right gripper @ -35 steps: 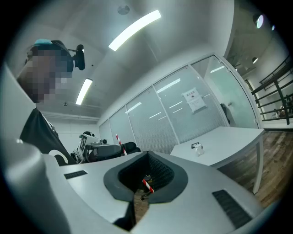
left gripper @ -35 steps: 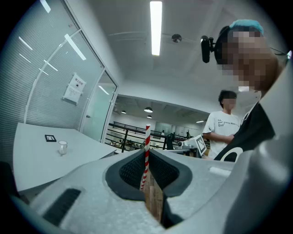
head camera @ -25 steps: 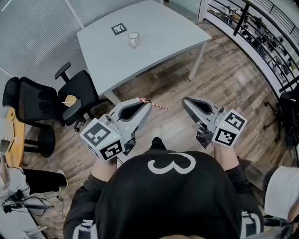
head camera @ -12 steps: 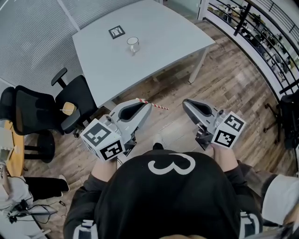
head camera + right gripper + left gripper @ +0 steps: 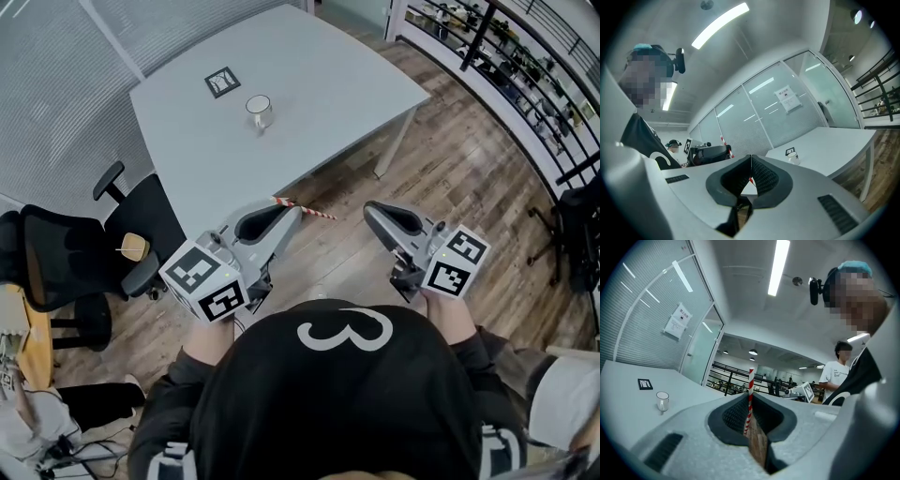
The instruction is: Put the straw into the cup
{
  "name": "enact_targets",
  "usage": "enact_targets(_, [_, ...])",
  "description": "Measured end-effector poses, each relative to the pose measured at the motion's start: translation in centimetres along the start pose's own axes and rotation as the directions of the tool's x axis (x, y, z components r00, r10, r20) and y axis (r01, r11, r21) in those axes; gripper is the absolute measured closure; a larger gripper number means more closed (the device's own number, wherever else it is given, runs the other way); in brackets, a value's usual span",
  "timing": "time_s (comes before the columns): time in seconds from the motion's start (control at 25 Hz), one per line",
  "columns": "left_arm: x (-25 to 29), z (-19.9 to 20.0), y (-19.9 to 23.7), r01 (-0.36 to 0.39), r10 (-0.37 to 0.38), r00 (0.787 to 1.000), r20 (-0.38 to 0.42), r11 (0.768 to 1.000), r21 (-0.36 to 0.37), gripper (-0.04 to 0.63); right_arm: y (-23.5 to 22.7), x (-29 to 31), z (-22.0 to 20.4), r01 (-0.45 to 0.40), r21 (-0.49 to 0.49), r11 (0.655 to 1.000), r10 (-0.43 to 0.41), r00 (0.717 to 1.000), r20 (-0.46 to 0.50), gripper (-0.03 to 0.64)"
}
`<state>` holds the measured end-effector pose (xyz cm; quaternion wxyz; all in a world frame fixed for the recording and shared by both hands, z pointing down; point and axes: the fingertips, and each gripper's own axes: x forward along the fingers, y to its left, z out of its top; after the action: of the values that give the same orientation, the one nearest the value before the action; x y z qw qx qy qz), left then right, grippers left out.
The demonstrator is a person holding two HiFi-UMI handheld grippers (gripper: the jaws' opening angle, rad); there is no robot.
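Observation:
A white cup (image 5: 260, 110) stands on the grey table (image 5: 328, 84), far ahead of both grippers. My left gripper (image 5: 295, 210) is shut on a red-and-white striped straw (image 5: 306, 209), which sticks out sideways to the right of the jaws. In the left gripper view the straw (image 5: 750, 392) stands upright between the pads, with the cup (image 5: 662, 401) small at the left. My right gripper (image 5: 369, 208) is held beside it over the floor, jaws closed with nothing in them. From the right gripper view the cup (image 5: 792, 159) sits on the table (image 5: 834, 145) ahead.
A black square marker (image 5: 222, 82) lies on the table behind the cup. Black office chairs (image 5: 84, 253) stand at the left by the table's near corner. A table leg (image 5: 394, 141) and a railing (image 5: 525, 75) are at the right. Another person (image 5: 836, 376) stands off to the side.
The table with the cup has slid nearer and leftward in the head view as I walk toward it. Both grippers keep their pose, the straw still held in the left.

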<state>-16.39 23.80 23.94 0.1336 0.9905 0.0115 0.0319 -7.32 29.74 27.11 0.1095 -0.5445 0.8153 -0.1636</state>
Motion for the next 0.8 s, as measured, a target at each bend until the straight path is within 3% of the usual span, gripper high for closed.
enact_targets(0.52, [1.8,2.7,8.7,0.002,-0.002,1.000,0.016,1.000,0.002,0.560,-5.0,7.3,2.5,0.013,-0.013,1.000,-0.013,1.000,-0.005,0.603])
enact_targets(0.8, [1.8,3.2,11.0,-0.023,0.022,0.999,0.031,1.000,0.010,0.560,-6.3,9.2,2.6,0.002,-0.012,1.000,-0.002,1.000,-0.009,0.603])
